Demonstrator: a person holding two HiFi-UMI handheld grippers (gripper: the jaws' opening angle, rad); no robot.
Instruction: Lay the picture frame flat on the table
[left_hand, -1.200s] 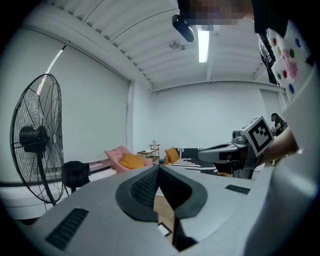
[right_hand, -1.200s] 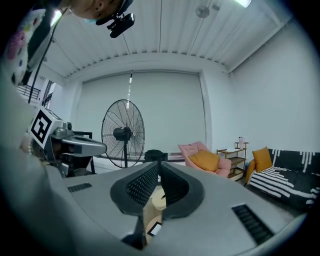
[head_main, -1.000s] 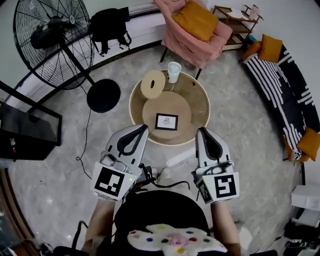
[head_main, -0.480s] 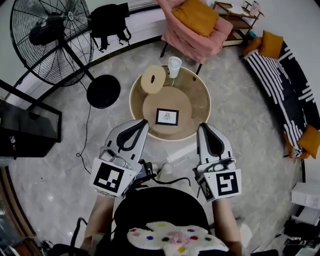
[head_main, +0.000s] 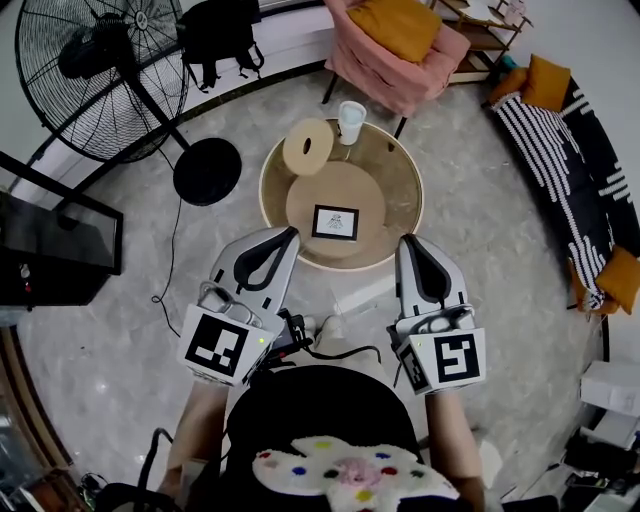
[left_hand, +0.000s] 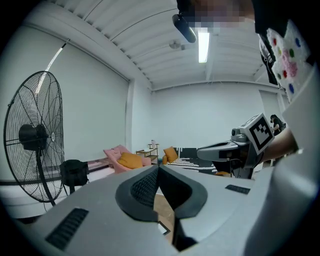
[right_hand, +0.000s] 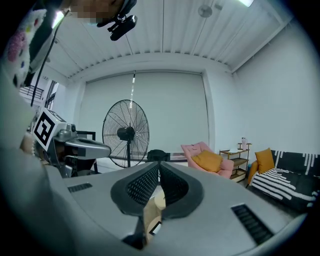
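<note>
Left gripper (head_main: 288, 234), right gripper (head_main: 406, 242): fingers together, empty. Picture frame (head_main: 335, 222) on table (head_main: 400, 190), possibly lying flat.

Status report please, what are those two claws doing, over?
Left gripper, right gripper: both shut, empty. Picture frame on round mat, untouched. Cup and roll beyond it, not in the way.

Bright even ceiling light (left_hand: 203, 44), soft shadows, strong fisheye bending, sharp focus

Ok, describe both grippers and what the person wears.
Left gripper and right gripper: light grey tapered shells, black ribbed jaw pads, each carrying a cube with black-and-white square markers. A black cable trails beside the left. Black top, white colour-dotted patch.
</note>
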